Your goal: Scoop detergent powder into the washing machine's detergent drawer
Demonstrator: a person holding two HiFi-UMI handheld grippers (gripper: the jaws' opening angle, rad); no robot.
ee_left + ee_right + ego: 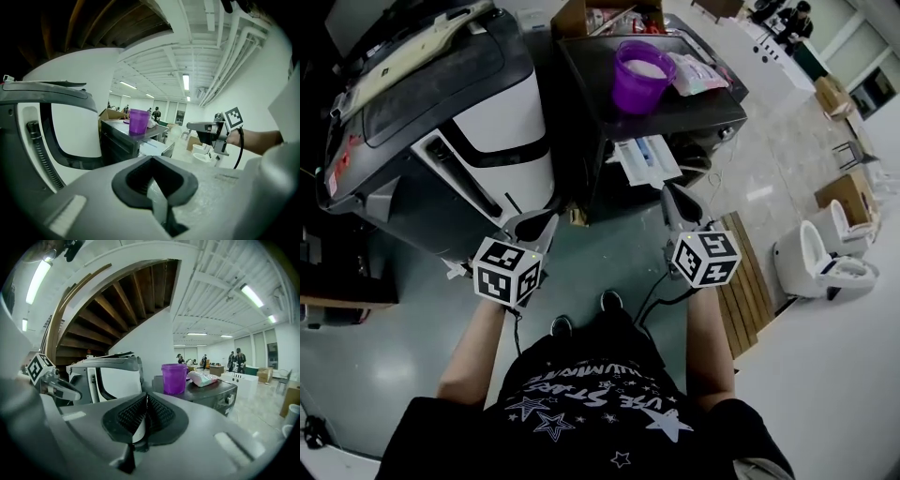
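Observation:
A purple cup with white powder in it stands on top of a dark washing machine. The white detergent drawer is pulled out of the machine's front. My left gripper and right gripper hover above the floor in front of the machine, well short of the drawer. Both are shut with nothing between their pads. The cup and drawer show ahead in the left gripper view. In the right gripper view the cup stands just beyond the jaws.
A white and black machine with a dark lid stands at the left. Beside the cup lies a pink-and-white bag. A cardboard box is behind. At the right are a wooden pallet and toilets.

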